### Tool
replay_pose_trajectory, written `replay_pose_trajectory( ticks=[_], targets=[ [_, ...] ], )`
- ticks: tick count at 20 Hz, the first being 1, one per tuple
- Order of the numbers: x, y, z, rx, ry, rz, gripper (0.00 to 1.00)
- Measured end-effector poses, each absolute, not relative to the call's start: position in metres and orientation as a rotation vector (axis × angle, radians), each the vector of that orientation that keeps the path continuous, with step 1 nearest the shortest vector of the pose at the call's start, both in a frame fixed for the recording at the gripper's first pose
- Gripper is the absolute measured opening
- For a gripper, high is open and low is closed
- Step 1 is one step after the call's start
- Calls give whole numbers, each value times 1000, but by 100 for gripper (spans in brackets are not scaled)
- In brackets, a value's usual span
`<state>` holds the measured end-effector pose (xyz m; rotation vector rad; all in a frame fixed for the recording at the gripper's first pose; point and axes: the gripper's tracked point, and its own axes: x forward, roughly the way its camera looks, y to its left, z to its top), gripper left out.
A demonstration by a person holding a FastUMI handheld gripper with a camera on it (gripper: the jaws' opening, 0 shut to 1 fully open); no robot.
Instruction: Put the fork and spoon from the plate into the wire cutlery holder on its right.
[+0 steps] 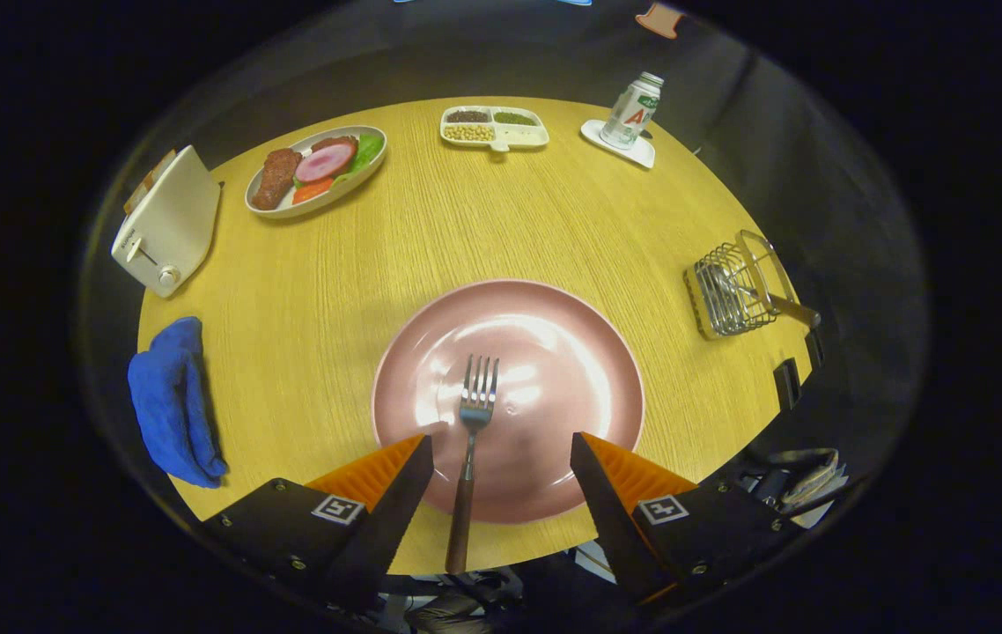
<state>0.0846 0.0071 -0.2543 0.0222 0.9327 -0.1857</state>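
Note:
A fork point(470, 449) with a brown handle lies on the pink plate point(554, 370), tines pointing away, handle reaching over the plate's near rim. My gripper point(501, 445) hovers open above the plate's near side, its fingers either side of the fork, not touching it. The wire cutlery holder point(734, 286) lies to the plate's right near the table edge, with a brown-handled utensil point(783, 304), likely the spoon, sticking out of it.
A blue cloth point(173, 401) and a white toaster point(168, 220) stand at the left. At the far side are a plate of food point(316, 169), a divided dish point(494, 127) and a can point(631, 110) on a white coaster. The round table's edge runs just past the holder.

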Motion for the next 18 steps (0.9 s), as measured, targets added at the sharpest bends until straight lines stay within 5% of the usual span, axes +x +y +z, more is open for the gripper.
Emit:
replay_pose_trajectory(
  ticks=[12,13,16,18],
  targets=[
    [97,20,-295,125,1008,-181,94],
    [97,21,-298,132,1015,-174,80],
    [100,26,-298,152,1014,-157,59],
    [102,28,-302,159,1023,-158,21]
  ],
)
